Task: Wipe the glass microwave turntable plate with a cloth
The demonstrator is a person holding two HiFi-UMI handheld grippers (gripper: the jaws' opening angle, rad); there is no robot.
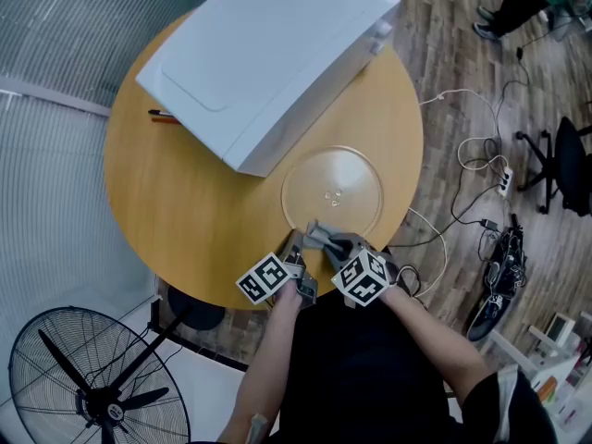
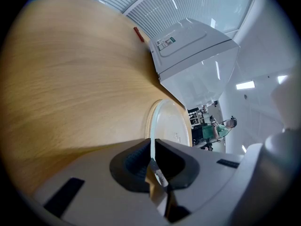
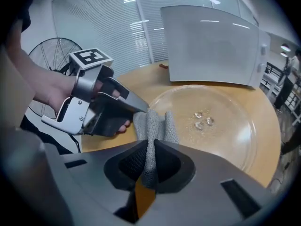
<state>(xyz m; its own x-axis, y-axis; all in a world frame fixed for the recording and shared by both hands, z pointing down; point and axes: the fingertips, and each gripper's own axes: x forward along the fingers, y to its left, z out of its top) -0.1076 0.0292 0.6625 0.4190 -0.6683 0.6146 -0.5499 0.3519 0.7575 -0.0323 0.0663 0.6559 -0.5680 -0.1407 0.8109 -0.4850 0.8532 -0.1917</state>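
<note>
The clear glass turntable plate (image 1: 333, 192) lies flat on the round wooden table (image 1: 185, 202), in front of the white microwave (image 1: 268, 58). My left gripper (image 1: 294, 244) is at the plate's near rim. In the left gripper view its jaws (image 2: 151, 149) are shut on the thin edge of the plate (image 2: 173, 126). My right gripper (image 1: 322, 240) is shut on a grey woven cloth (image 3: 153, 124), which rests over the near rim of the plate (image 3: 221, 121), right beside the left gripper (image 3: 140, 108). Three small bumps mark the plate's centre.
A red pen (image 1: 162, 116) lies on the table left of the microwave. A standing fan (image 1: 92, 387) is on the floor at the lower left. Cables, a power strip (image 1: 504, 181) and an office chair (image 1: 564, 165) are on the floor to the right.
</note>
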